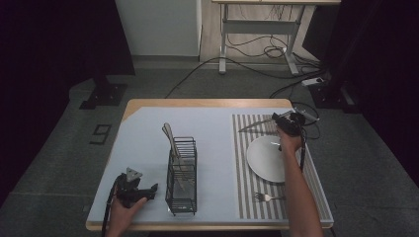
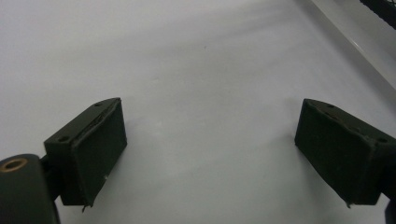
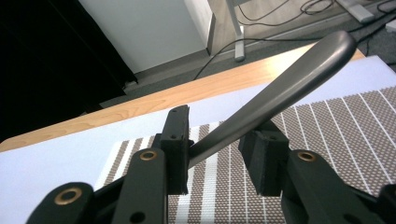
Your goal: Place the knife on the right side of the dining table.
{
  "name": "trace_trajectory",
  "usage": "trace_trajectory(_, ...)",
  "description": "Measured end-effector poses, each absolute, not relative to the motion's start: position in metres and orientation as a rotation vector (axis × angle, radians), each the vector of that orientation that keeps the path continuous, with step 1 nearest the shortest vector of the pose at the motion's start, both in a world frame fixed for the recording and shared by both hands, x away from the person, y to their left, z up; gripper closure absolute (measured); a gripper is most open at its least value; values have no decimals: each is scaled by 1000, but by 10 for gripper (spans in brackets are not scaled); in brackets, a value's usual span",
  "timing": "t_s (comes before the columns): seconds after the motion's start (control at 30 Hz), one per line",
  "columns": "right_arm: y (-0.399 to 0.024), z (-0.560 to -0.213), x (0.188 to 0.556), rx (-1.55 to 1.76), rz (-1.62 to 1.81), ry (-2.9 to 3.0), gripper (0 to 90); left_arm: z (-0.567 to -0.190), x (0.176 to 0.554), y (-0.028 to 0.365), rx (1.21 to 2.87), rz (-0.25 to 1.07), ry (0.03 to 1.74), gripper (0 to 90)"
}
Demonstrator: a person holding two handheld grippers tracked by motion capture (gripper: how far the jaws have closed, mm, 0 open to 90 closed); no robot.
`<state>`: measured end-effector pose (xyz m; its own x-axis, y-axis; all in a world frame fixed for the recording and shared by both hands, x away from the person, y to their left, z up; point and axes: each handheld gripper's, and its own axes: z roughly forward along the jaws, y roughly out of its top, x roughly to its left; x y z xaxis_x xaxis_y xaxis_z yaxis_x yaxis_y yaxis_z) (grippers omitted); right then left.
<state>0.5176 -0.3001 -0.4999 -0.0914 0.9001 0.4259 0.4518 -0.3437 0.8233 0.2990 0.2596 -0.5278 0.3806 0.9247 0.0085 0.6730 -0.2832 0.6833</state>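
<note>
Fingers, right: the right gripper (image 1: 285,122) sits at the far right of the desk and its fingers (image 3: 176,149) are clamped on a metal utensil handle (image 3: 280,93), looks like a knife going by the high view
Knife position: the handle runs up and away between the two pads in the right gripper view; from above, the knife (image 1: 254,125) sticks out to the left of the gripper, over the far end of the striped placemat (image 1: 245,163)
Fingers, left: the left gripper (image 1: 141,191) is at the near left corner, fingers (image 2: 88,154) spread wide with nothing between them, just the pale blue mat (image 2: 201,70) underneath
Caddy: black wire cutlery caddy (image 1: 182,175) stands just right of the left gripper, with a couple of utensil handles (image 1: 169,134) poking out toward the far side
Plate: white plate (image 1: 264,160) on the placemat, right under the right forearm
Fork: small fork (image 1: 266,197) lying on the near end of the placemat, near the plate but apart from it
Desk: wooden edge of the desk (image 1: 207,103) showing past the mat on the far side
</note>
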Motion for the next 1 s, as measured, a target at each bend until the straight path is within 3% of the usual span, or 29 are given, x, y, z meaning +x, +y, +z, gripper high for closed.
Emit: trace_trajectory(1.0, -315, -522, 523, 1948, 1297, 1438, 502, -528, 299, 260, 2051, 551, 1368, 86)
